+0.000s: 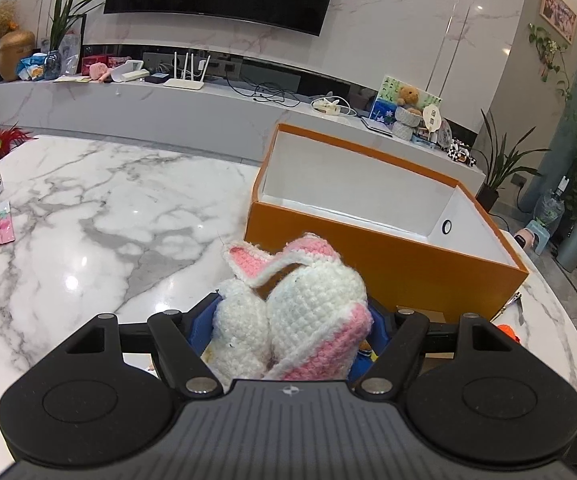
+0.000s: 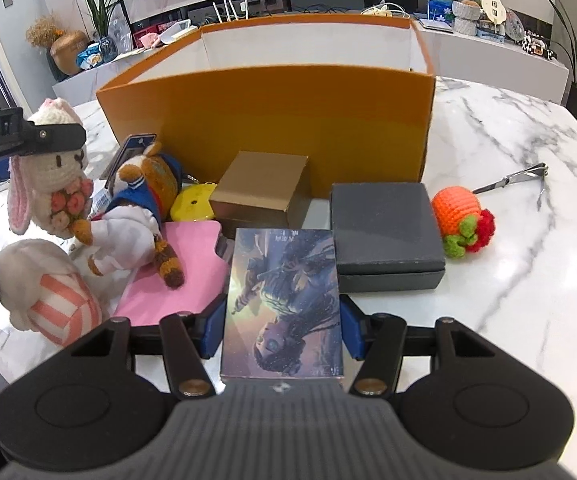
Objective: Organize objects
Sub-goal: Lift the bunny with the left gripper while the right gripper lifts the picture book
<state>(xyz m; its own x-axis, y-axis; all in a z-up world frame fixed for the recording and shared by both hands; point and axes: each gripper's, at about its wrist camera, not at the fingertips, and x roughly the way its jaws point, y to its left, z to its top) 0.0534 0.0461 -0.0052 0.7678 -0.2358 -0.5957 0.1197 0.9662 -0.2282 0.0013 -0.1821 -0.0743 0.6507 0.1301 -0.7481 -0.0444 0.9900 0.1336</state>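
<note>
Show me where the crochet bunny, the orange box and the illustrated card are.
crochet bunny (image 1: 316, 300): left wrist view, back of its white head.
orange box (image 2: 264, 120): right wrist view, near outer wall.
illustrated card (image 2: 284, 300): right wrist view, middle of its printed face.

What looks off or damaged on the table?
No visible damage or spills. The brown plush dog in blue and white lies tipped over on the pink flat pouch, and the metal nail clipper sits apart from the other items. The big orange box looks empty apart from a small black ring.
</note>
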